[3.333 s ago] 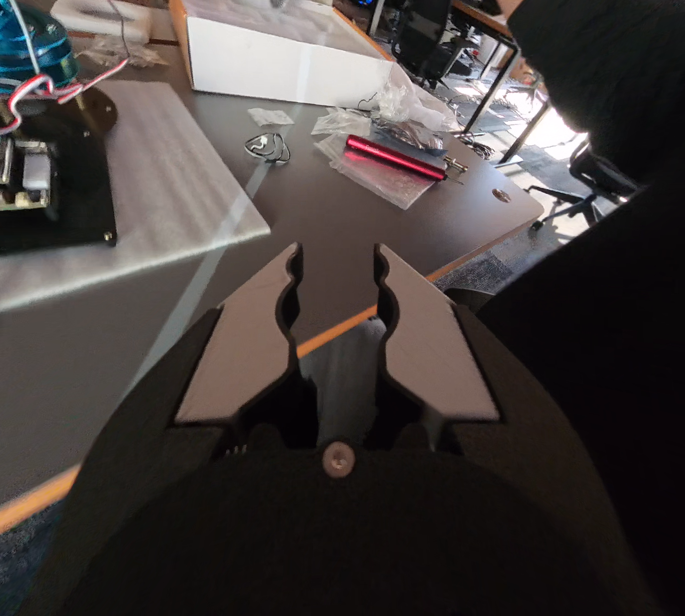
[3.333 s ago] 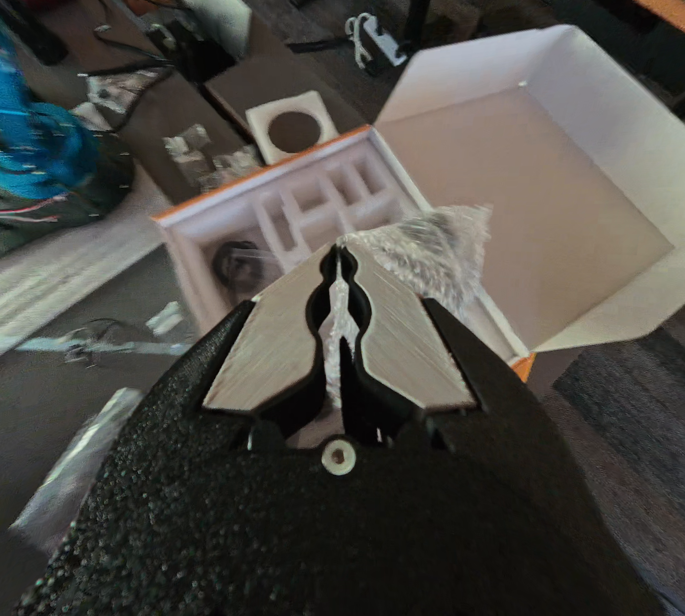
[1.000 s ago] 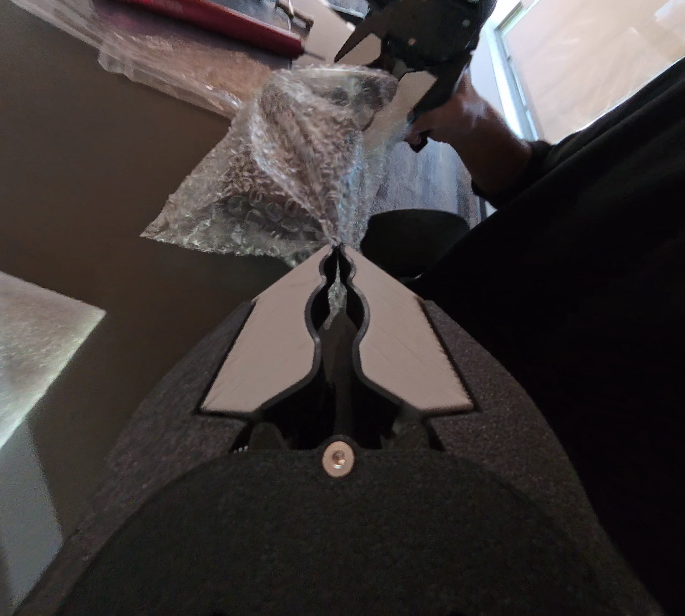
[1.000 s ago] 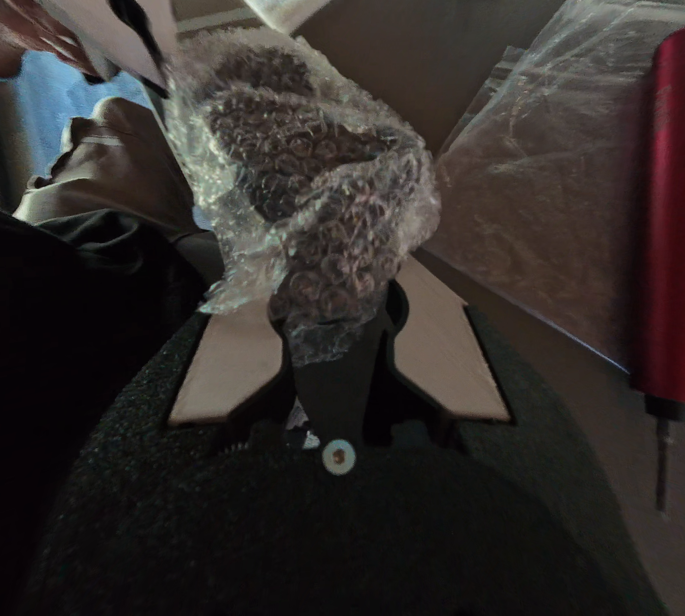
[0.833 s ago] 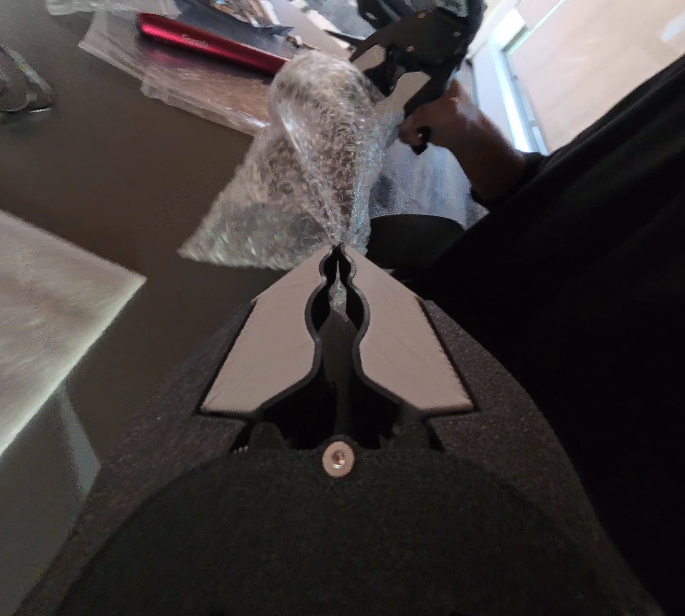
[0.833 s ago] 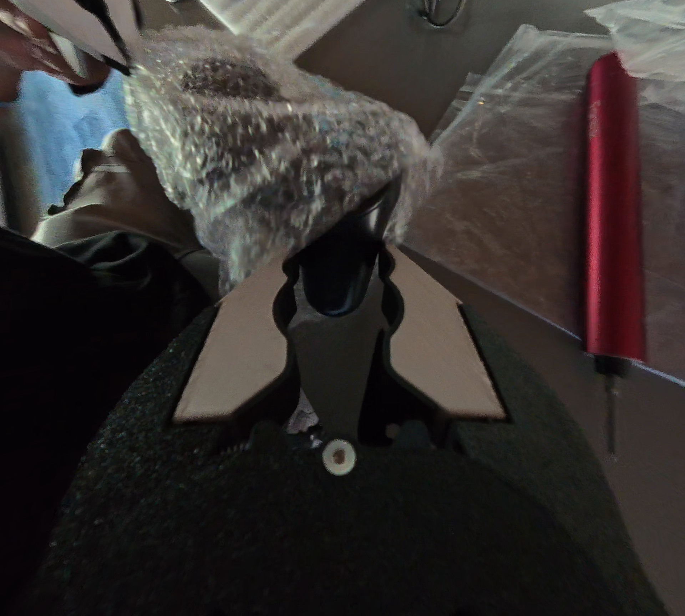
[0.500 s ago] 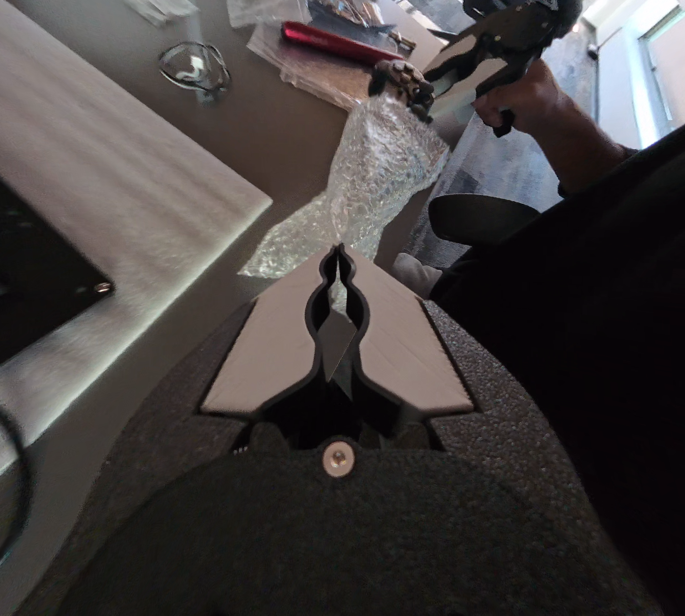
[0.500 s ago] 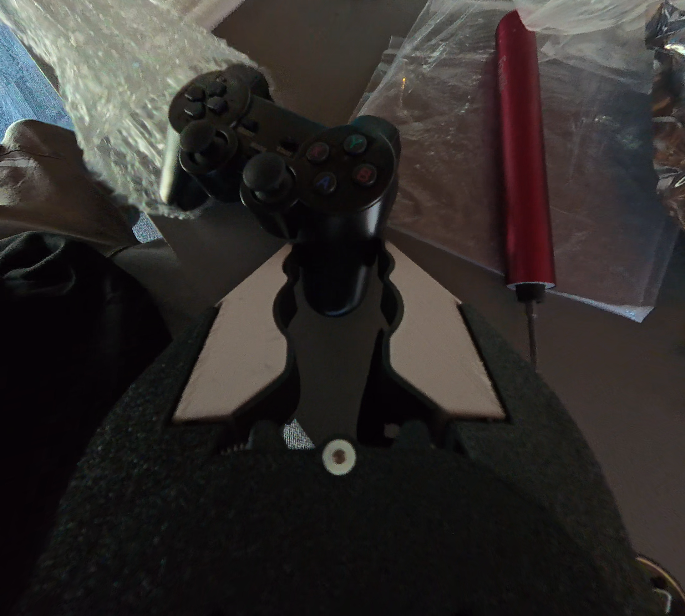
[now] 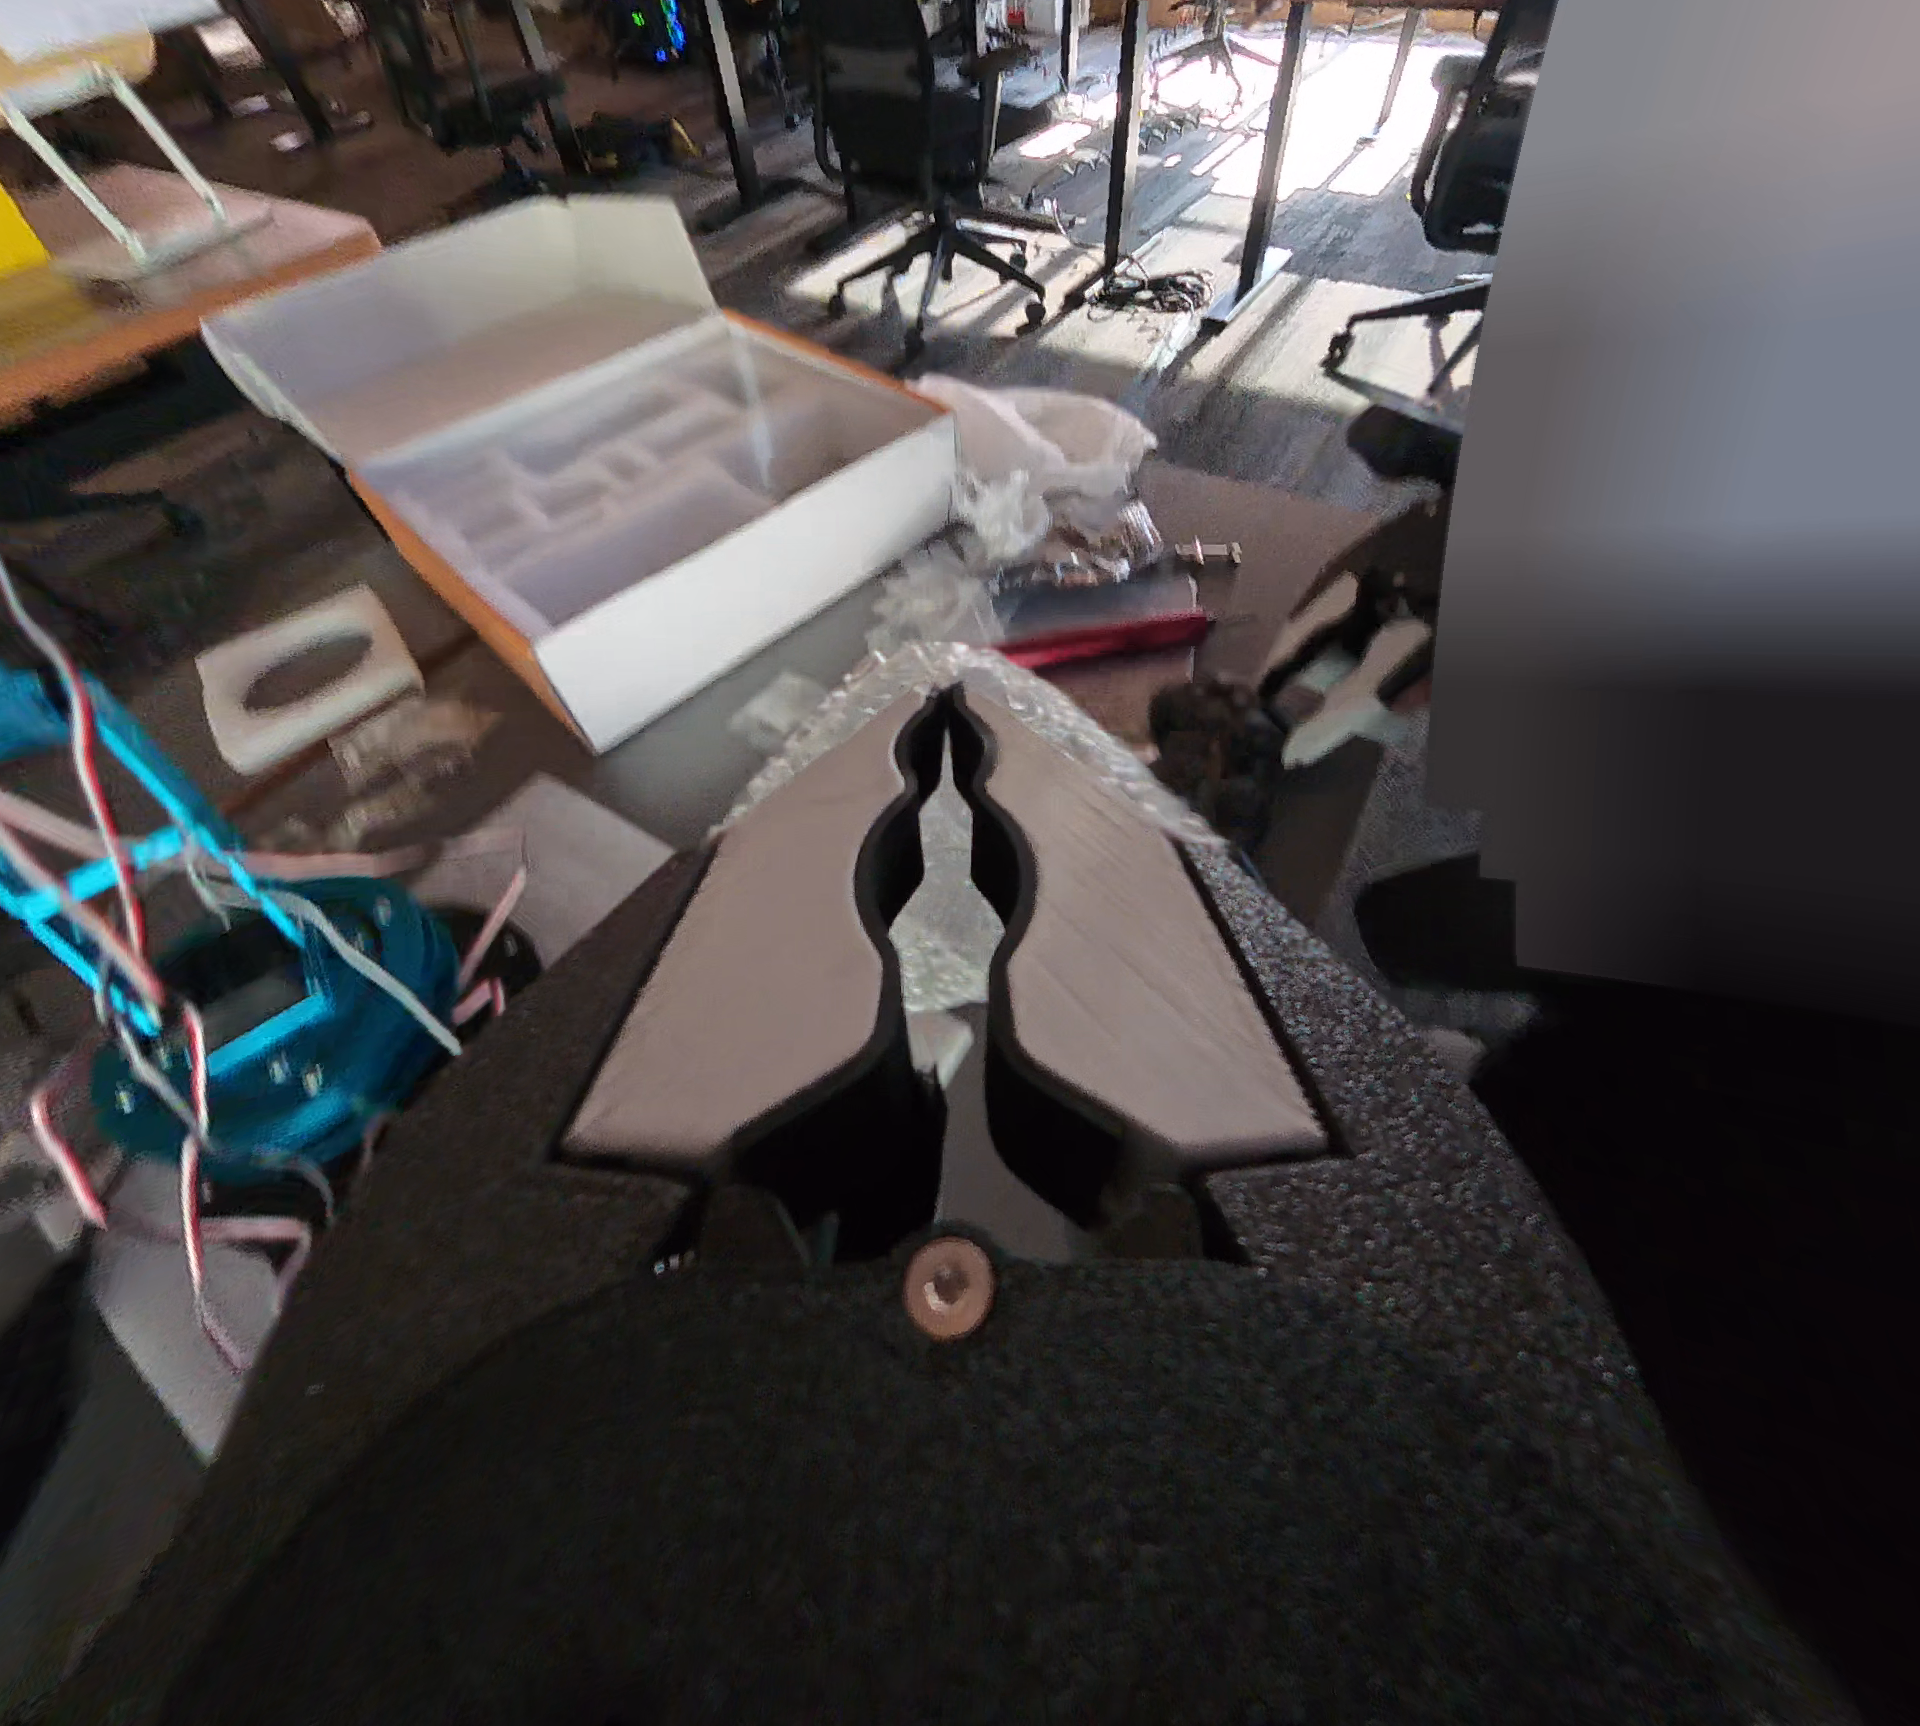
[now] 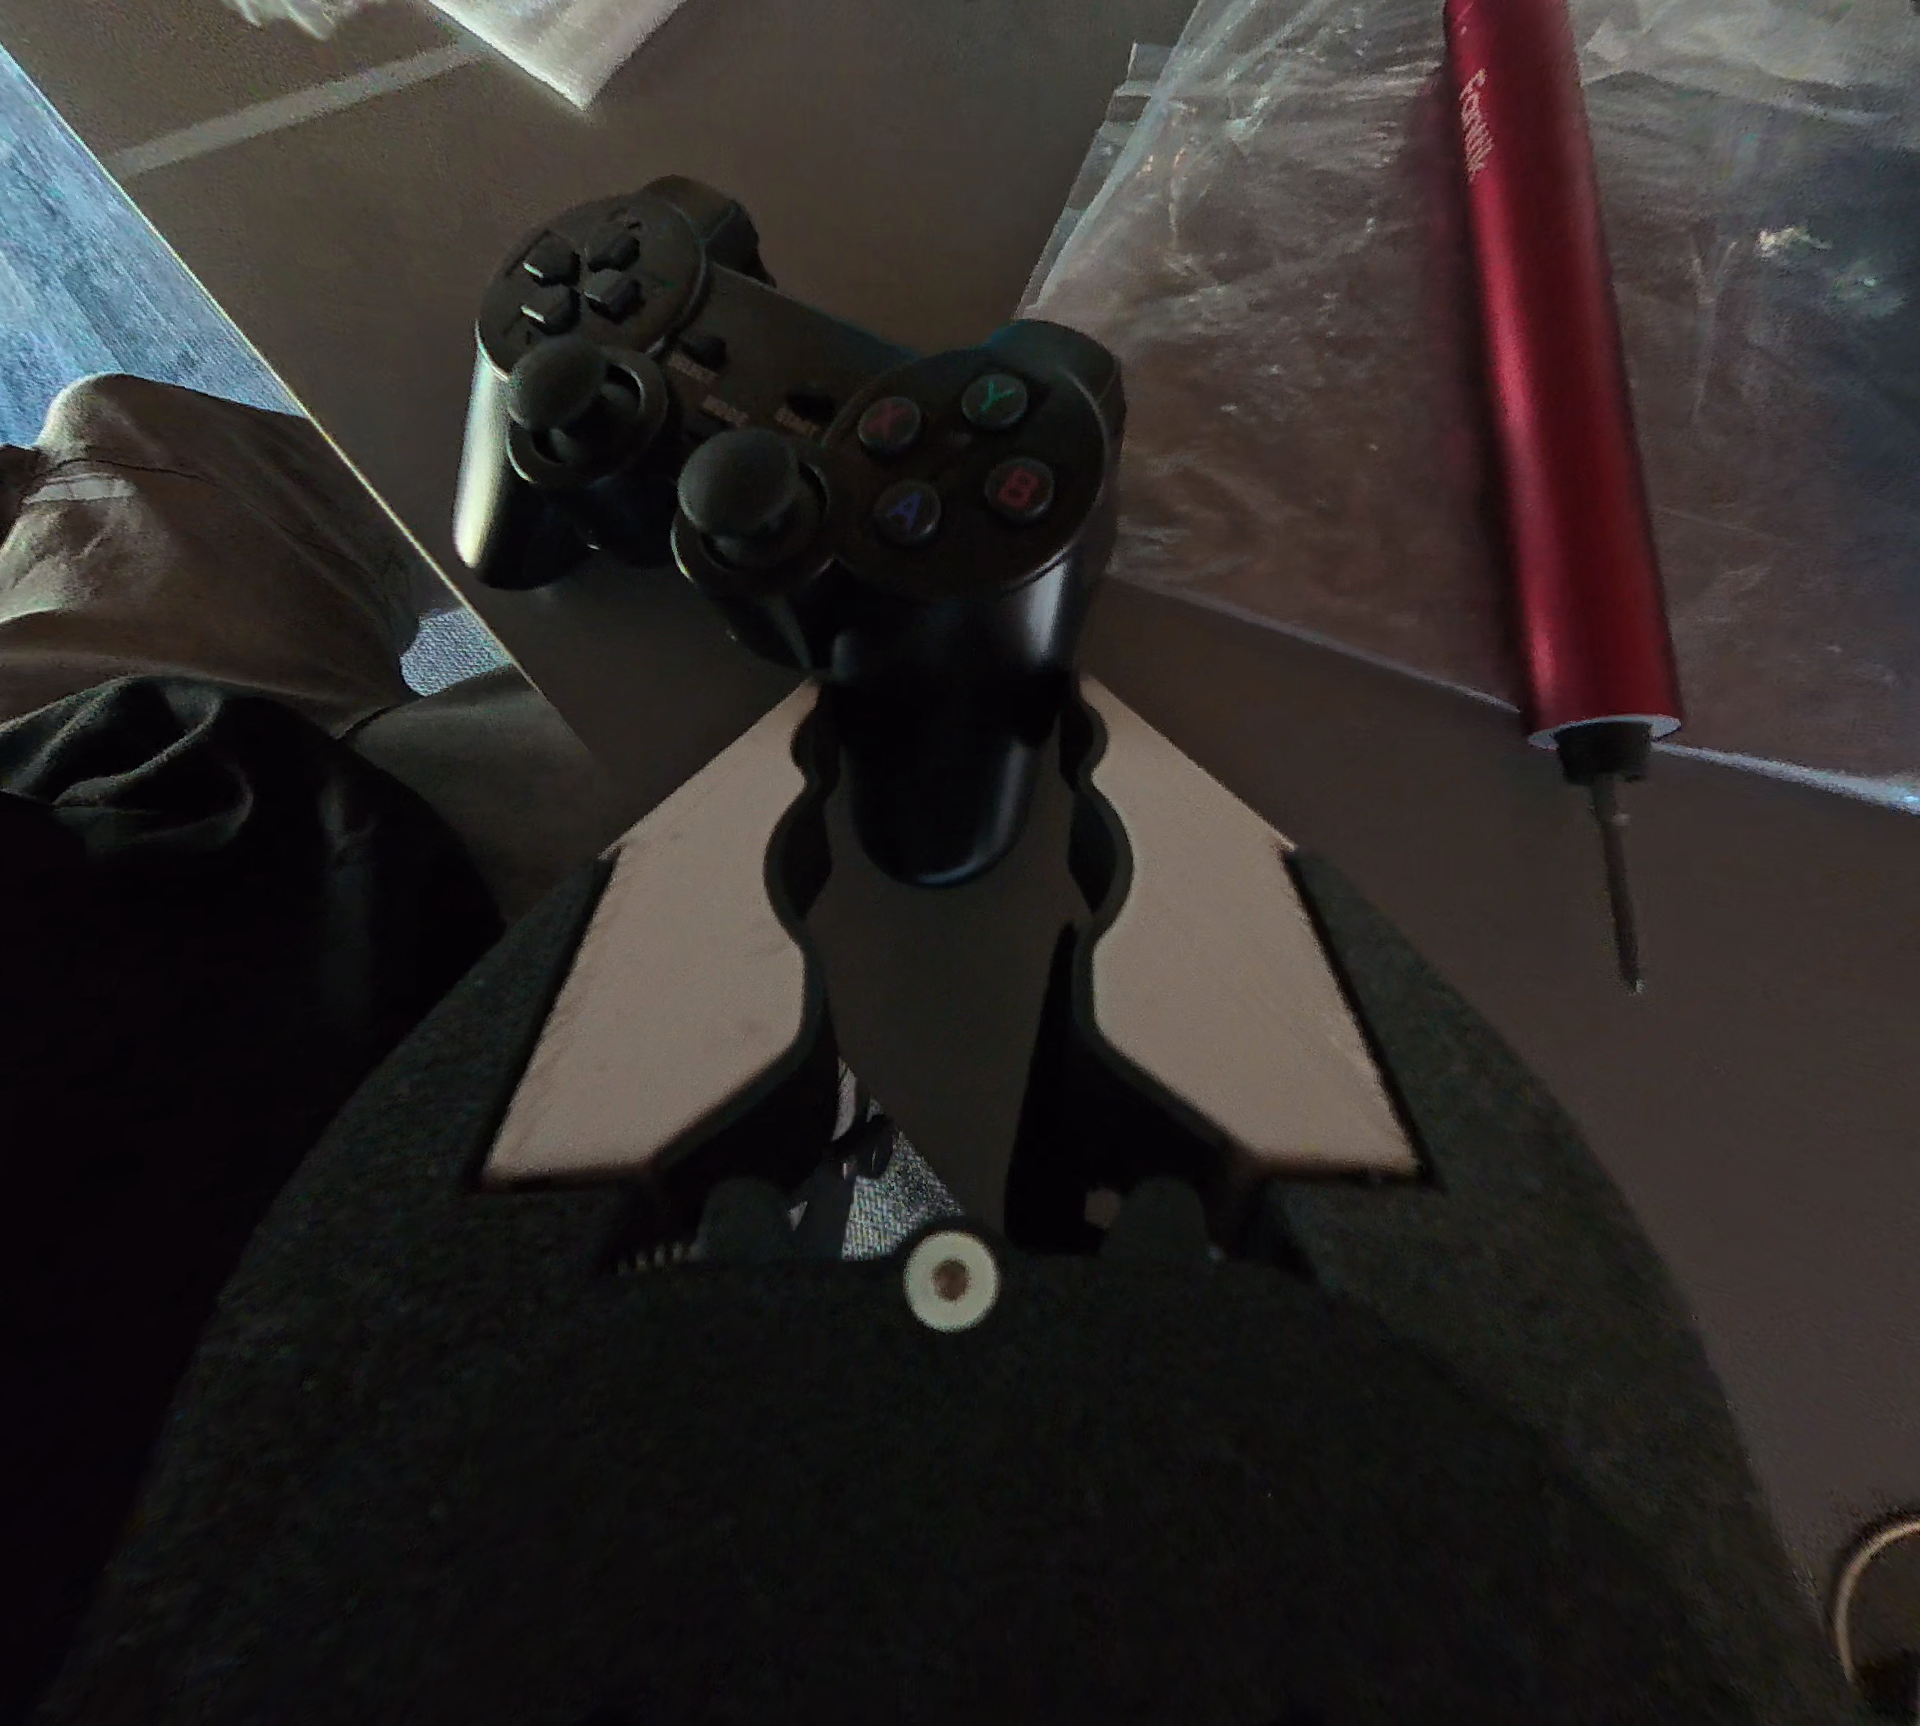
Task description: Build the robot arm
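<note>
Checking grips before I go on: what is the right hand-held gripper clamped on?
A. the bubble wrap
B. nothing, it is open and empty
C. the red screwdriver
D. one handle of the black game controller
D: in the right wrist view the right hand-held gripper has its fingers closed around one handle of the black game controller, while the red screwdriver lies apart on a clear plastic bag.

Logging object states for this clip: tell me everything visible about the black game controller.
The game controller is black, glossy plastic, unwrapped, with a D-pad, two thumbsticks and four coloured face buttons facing the camera. The right gripper clamps one handle grip between its fingers; the other grip hangs free. It is held above the dark table near its edge, tilted. In the left wrist view it shows only as a dark blur.
</note>
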A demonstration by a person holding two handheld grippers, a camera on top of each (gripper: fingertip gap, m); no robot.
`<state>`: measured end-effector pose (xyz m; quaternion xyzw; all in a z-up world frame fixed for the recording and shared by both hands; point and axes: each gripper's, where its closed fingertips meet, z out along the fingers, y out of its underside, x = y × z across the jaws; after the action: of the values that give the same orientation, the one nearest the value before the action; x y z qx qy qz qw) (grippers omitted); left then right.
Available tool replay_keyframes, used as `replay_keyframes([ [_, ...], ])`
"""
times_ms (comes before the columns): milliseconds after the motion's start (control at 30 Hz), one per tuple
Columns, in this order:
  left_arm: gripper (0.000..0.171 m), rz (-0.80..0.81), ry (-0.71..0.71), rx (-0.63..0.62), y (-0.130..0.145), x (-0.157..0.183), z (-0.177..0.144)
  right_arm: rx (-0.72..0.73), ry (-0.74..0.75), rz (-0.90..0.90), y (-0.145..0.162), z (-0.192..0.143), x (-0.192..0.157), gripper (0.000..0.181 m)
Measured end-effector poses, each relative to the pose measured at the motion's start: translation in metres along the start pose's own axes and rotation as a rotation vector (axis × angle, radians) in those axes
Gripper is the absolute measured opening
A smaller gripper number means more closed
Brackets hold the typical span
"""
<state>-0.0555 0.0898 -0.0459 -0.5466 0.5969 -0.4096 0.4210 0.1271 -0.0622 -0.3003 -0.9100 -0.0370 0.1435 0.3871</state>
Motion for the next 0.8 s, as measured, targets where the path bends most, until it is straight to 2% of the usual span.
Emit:
replay_keyframes([
  [100,0.0,0.064,-0.037,0.03,-0.047,-0.008,0.045,0.029,-0.017,0.017,0.001,-0.001,0.002,0.047],
  [233,0.0,0.15,-0.092,-0.029,-0.096,-0.034,0.129,0.123,-0.051,0.032,-0.009,-0.017,0.003,0.047],
  [400,0.0,0.209,-0.225,-0.085,-0.162,-0.099,0.246,0.255,-0.033,0.037,-0.021,-0.045,0.016,0.045],
  [500,0.0,0.214,-0.337,-0.014,-0.214,-0.144,0.3,0.297,-0.059,0.077,-0.021,-0.055,0.021,0.045],
  [567,0.0,0.191,-0.42,0.035,-0.232,-0.177,0.328,0.333,-0.072,0.104,-0.022,-0.061,0.023,0.043],
  [600,0.0,0.158,-0.439,0.017,-0.226,-0.194,0.346,0.347,-0.084,0.117,-0.023,-0.063,0.023,0.042],
  [633,0.0,0.125,-0.449,-0.041,-0.208,-0.21,0.367,0.358,-0.102,0.129,-0.024,-0.065,0.022,0.042],
  [733,0.0,0.021,-0.463,-0.302,-0.115,-0.252,0.421,0.388,-0.149,0.136,-0.03,-0.064,0.018,0.041],
  [800,0.0,-0.108,-0.418,-0.402,-0.058,-0.259,0.44,0.386,-0.162,0.132,-0.031,-0.06,0.017,0.041],
])
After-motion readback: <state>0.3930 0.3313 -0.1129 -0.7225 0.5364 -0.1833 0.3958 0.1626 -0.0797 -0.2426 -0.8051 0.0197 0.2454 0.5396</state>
